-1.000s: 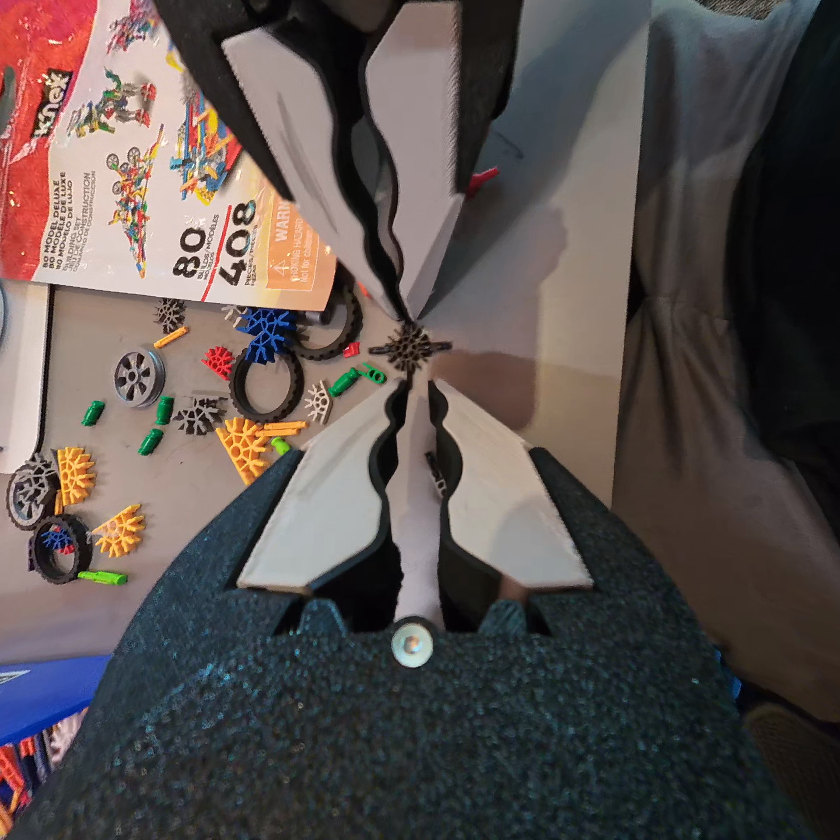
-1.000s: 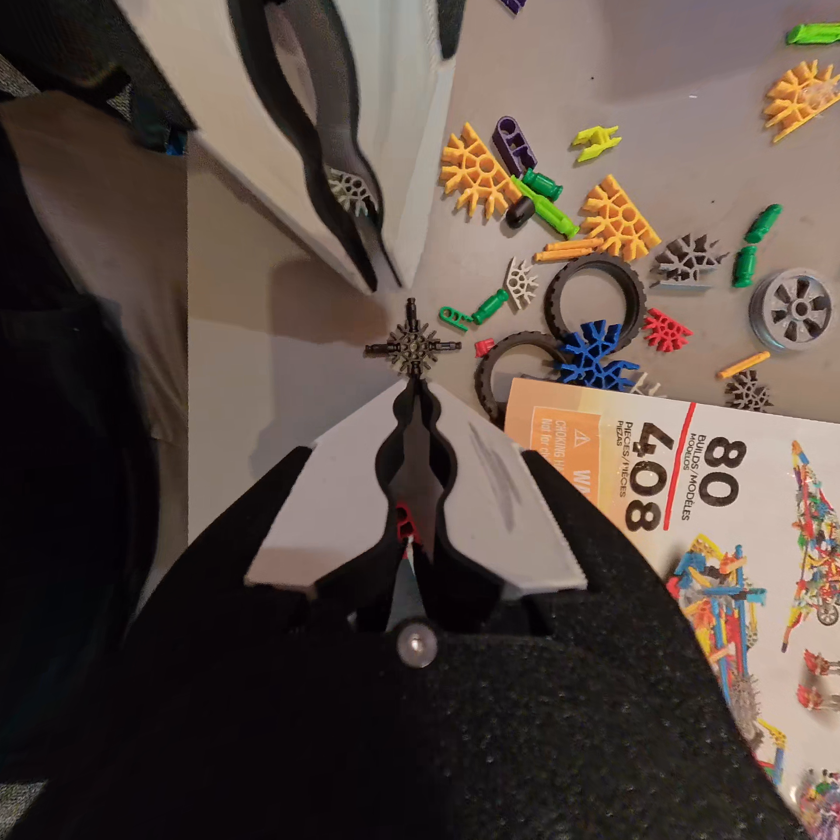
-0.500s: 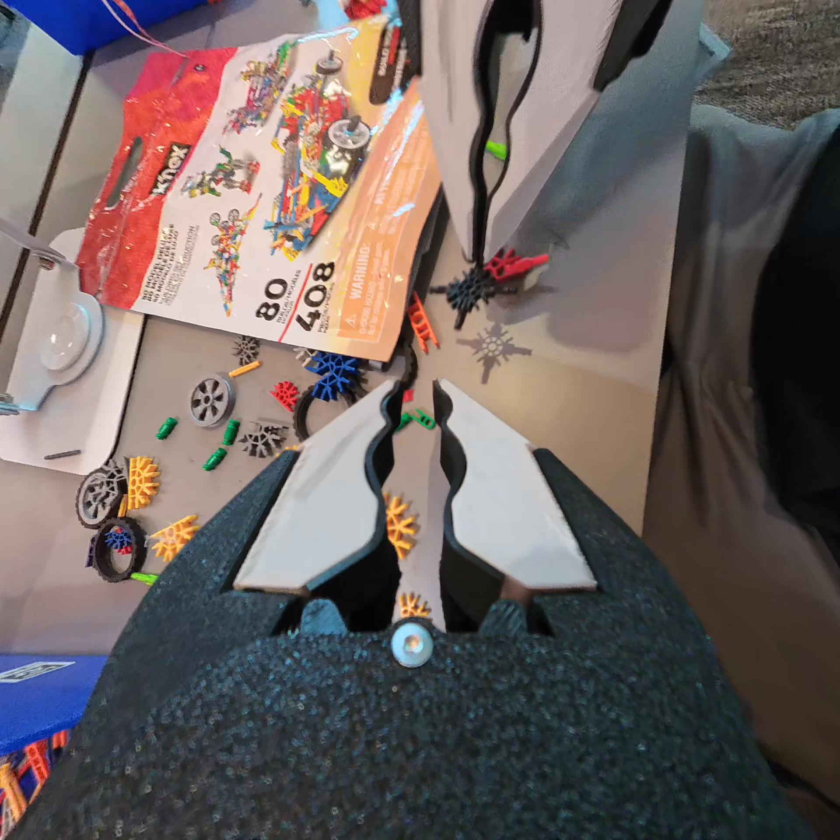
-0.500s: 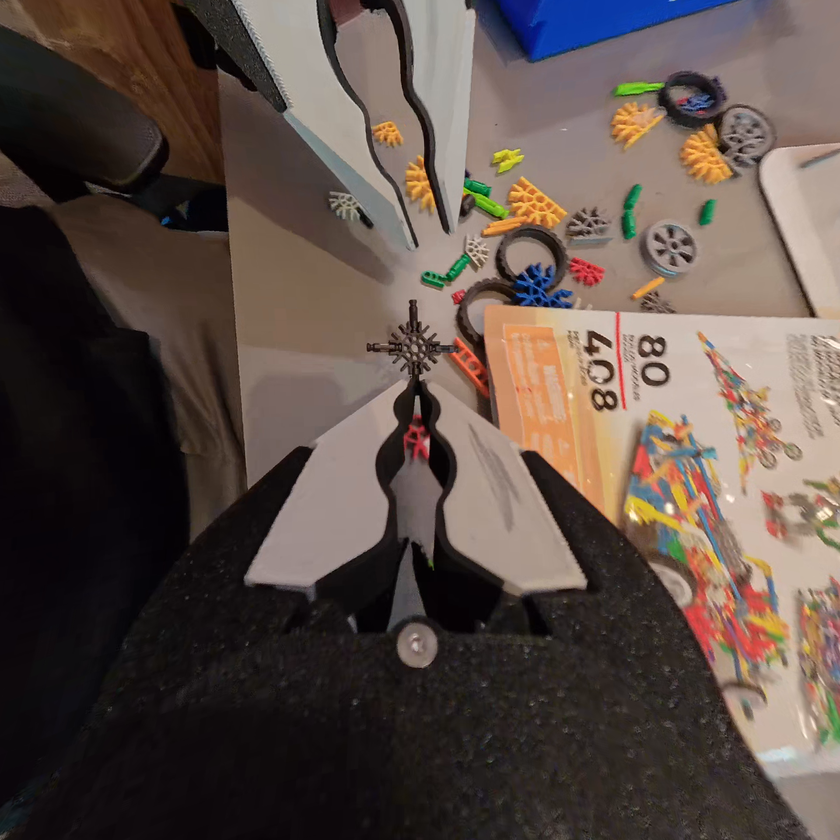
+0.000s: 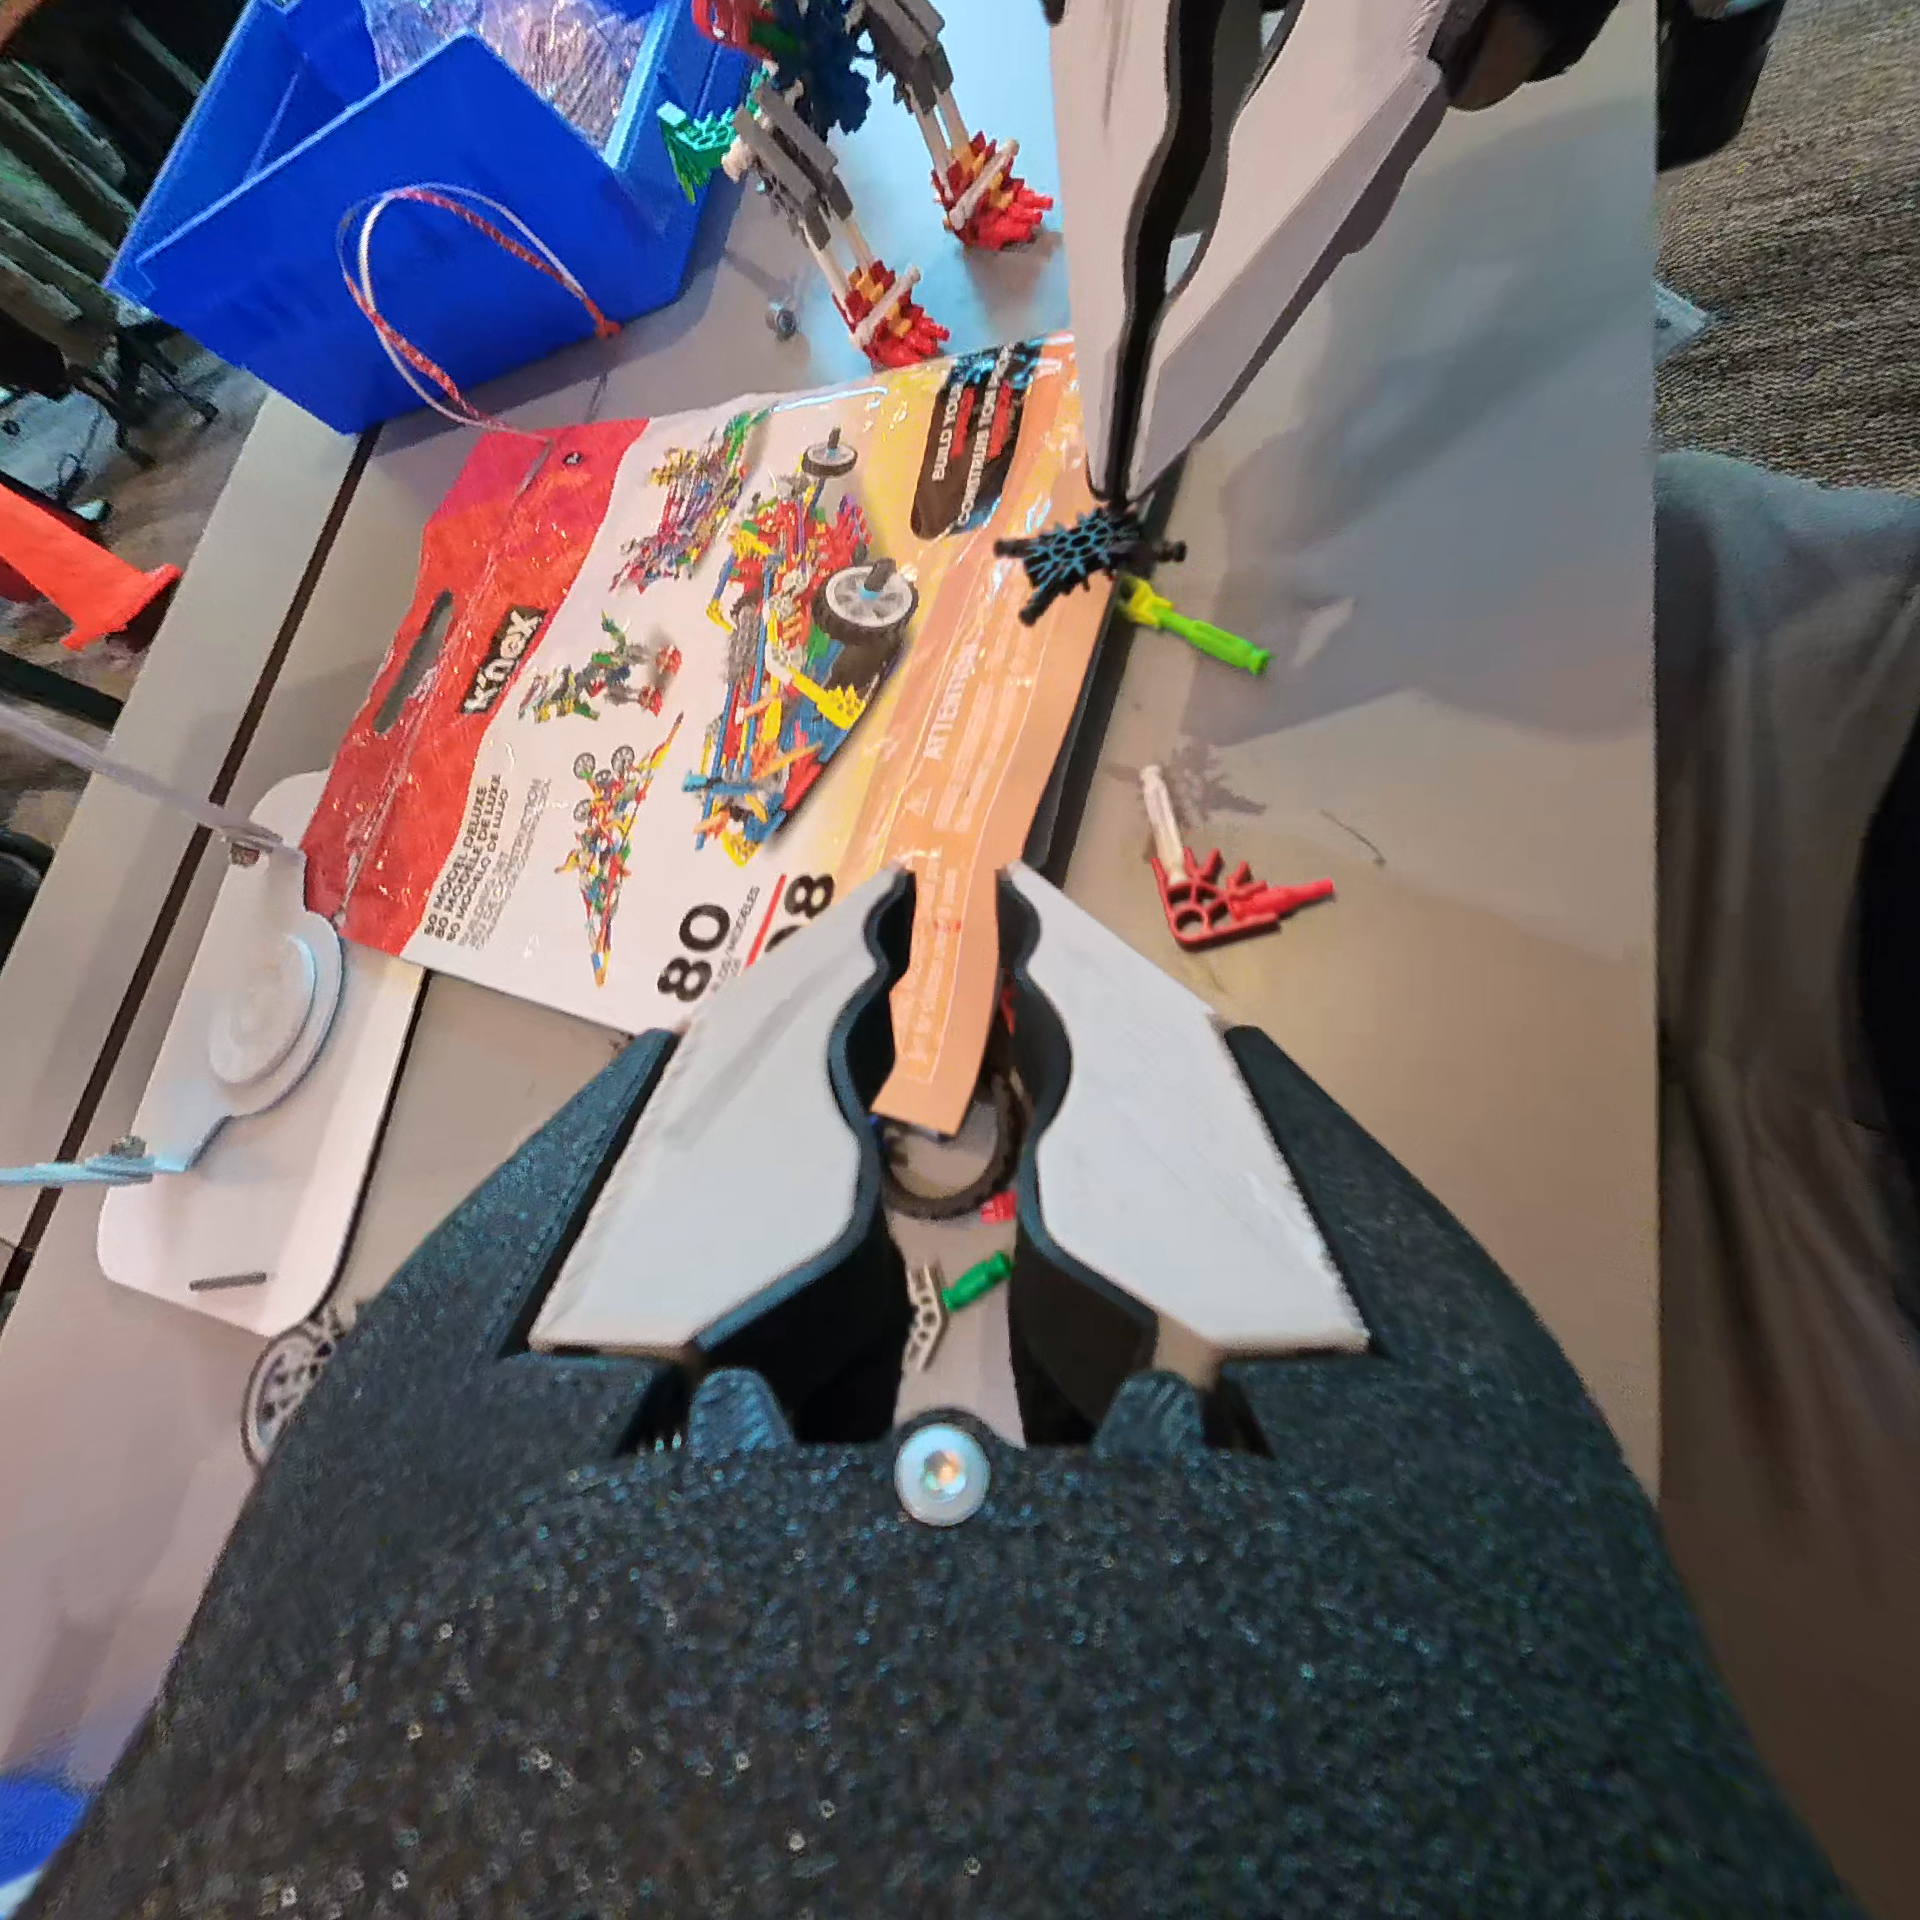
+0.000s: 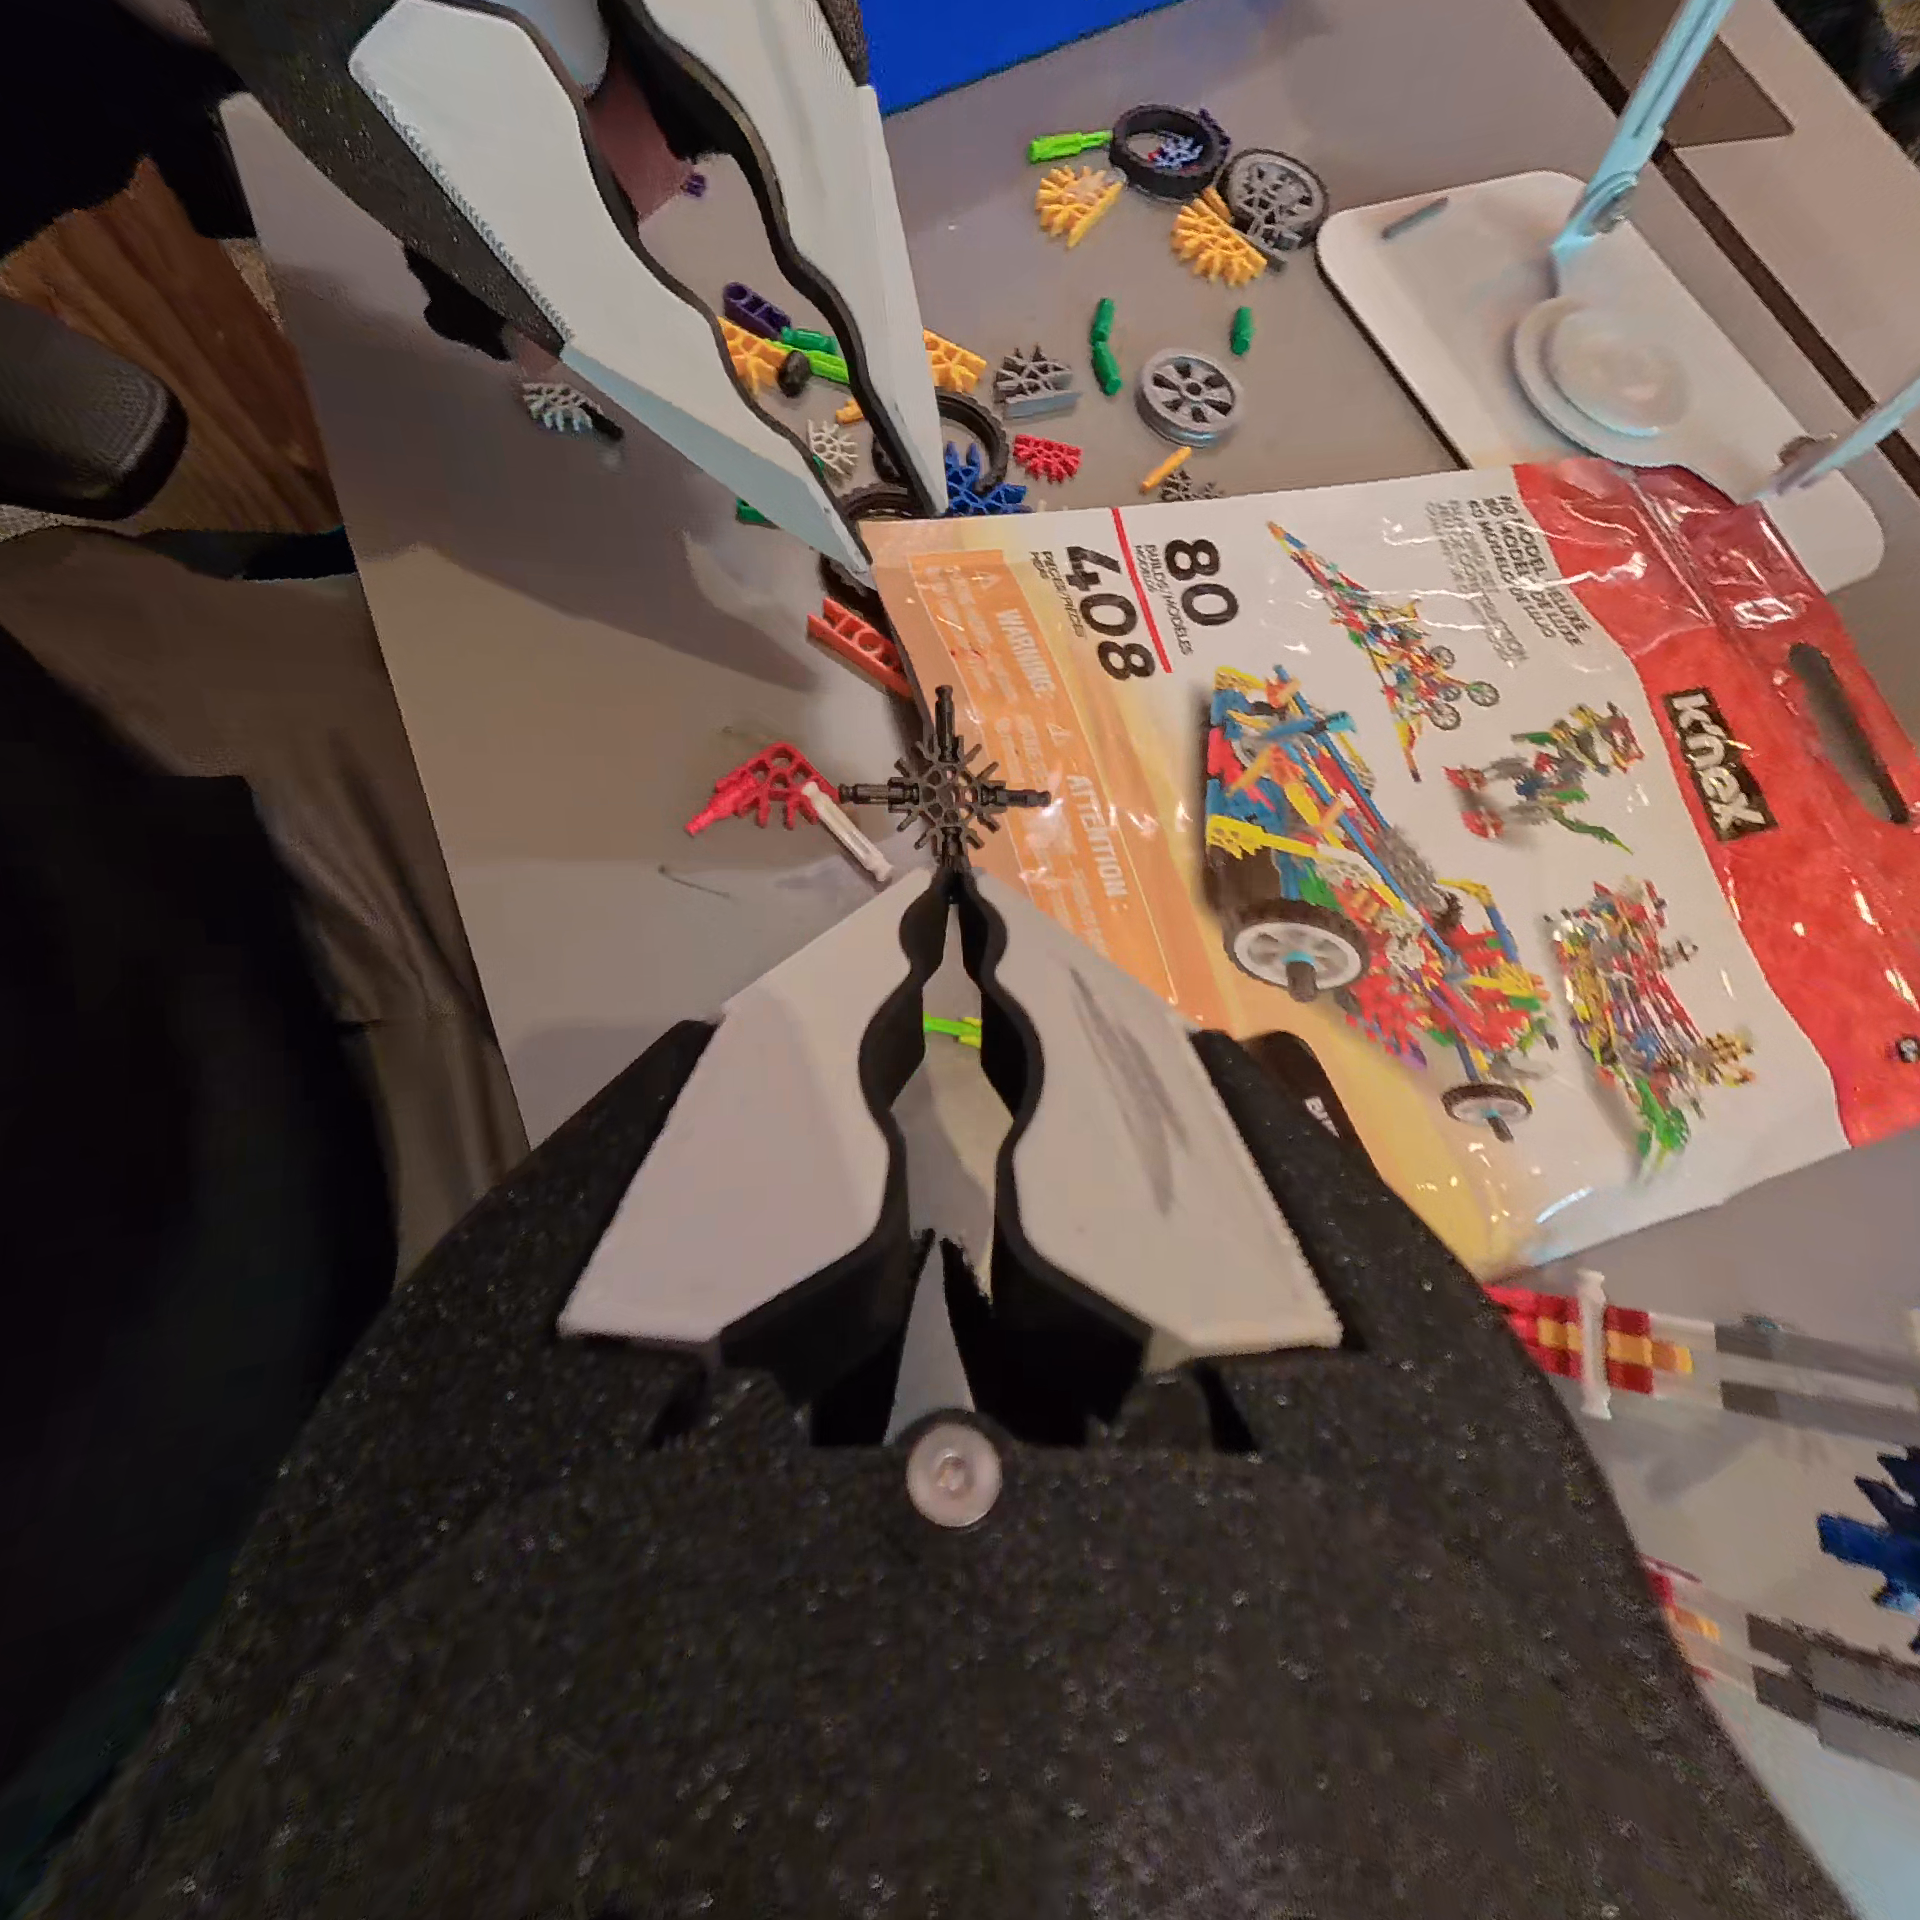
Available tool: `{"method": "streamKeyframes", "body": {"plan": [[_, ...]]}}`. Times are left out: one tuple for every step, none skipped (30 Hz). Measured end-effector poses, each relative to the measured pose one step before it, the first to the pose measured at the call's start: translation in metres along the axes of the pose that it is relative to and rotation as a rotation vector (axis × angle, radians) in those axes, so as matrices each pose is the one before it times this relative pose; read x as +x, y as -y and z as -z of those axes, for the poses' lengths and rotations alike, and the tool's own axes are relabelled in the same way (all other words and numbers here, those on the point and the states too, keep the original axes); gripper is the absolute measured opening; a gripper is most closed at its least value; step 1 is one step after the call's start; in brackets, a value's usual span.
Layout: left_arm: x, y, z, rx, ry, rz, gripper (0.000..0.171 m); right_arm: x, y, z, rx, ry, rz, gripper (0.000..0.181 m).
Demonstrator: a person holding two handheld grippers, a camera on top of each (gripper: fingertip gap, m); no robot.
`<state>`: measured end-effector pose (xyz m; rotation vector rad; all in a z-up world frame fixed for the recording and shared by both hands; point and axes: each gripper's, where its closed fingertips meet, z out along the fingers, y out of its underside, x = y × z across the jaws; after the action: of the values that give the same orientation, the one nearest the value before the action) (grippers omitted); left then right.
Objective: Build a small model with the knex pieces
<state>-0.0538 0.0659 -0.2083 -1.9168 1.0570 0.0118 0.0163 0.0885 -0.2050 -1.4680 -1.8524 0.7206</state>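
Observation:
My right gripper is shut on one rod of a black snowflake connector with short black rods. It holds the connector in the air over the near edge of a printed bag. The connector also shows in the left wrist view, pinched by the right gripper. My left gripper is open and empty, held above the bag's corner. In the right wrist view the left gripper hangs over loose tyres and connectors.
A red connector with a white rod and a green rod lie near the table's edge. Loose wheels, tyres and connectors lie beyond the bag. A blue bin, a built model and a white plate stand further off. Some 8 centimeters of space lies between my two pairs of fingers. The white plate is about 35 centimeters from my left fingertips. Seen from the left wrist view as well.
Both grippers have risen and drawn apart. The right one has carried the black connector away from the left gripper's tips to over the bag's edge. The left gripper stays open.

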Motion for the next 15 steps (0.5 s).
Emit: {"method": "streamKeyframes", "body": {"plan": [[-0.00078,0.00262,-0.00355,0.00563,0.0027,-0.0048,0.013,0.00273,-0.00162,0.00235,0.0016,-0.0075,-0.0074,0.0],[0.00005,0.00246,-0.00357,0.00404,-0.0009,-0.0068,0.014,0.0032,-0.00152,0.00237,0.0009,-0.0105,-0.0048,0.0],[0.00005,0.00229,-0.00358,0.00219,0.0008,-0.0096,0.014,0.00337,-0.00116,0.00262,0.0031,-0.0111,-0.0042,0.0],[-0.00065,0.00183,-0.00353,-0.00012,0.0053,-0.0117,0.014,0.00323,-0.00106,0.00257,0.0033,-0.0084,-0.0074,0.0],[-0.00012,0.00124,-0.00338,-0.00401,0.0008,-0.0127,0.014,0.00283,-0.00156,0.00268,-0.0005,-0.0067,-0.0086,0.0],[-0.00019,0.00008,-0.00321,-0.011,-0.0003,-0.0112,0.014,0.00217,-0.00229,0.00287,-0.0048,-0.0062,-0.0067,0.0],[-0.00239,-0.00063,-0.00253,-0.01463,0.0103,-0.0099,0.014,0.00233,-0.00211,0.00361,-0.0025,-0.0119,-0.0018,0.0],[-0.00299,-0.00063,-0.00183,-0.01391,0.0132,-0.0076,0.014,0.00209,-0.00099,0.00401,0.005,-0.0116,-0.0016,0.0],[-0.00206,0.0007,-0.00117,-0.00461,0.0059,-0.0056,0.014,0.00198,-0.00039,0.00403,0.01,-0.0077,-0.0094,0.0],[-0.00088,0.00236,-0.00096,0.00572,-0.0027,-0.0027,0.014,0.00217,-0.00029,0.00373,0.0098,-0.0066,-0.0095,0.0],[-0.00079,0.00299,-0.00129,0.00736,-0.0034,-0.0011,0.014,0.0029,-0.0007,0.00342,0.006,-0.0102,-0.0064,0.0],[-0.00063,0.00293,-0.00178,0.00557,-0.003,-0.0062,0.014,0.0032,-0.00095,0.00319,0.0025,-0.0114,-0.0065,0.0],[-0.00069,0.00283,-0.00248,0.00371,-0.0007,-0.0093,0.014,0.0026,-0.00079,0.00289,0.0025,-0.0081,-0.0049,0.0],[-0.00075,0.00302,-0.0031,0.00348,-0.0003,-0.009,0.014,0.00219,-0.00088,0.00275,0.002,-0.0063,-0.0015,0.0],[-0.00082,0.00331,-0.00328,0.00456,0.0013,-0.0105,0.014,0.0022,-0.00091,0.00279,0.0002,-0.0067,0.0002,0.0]]}}
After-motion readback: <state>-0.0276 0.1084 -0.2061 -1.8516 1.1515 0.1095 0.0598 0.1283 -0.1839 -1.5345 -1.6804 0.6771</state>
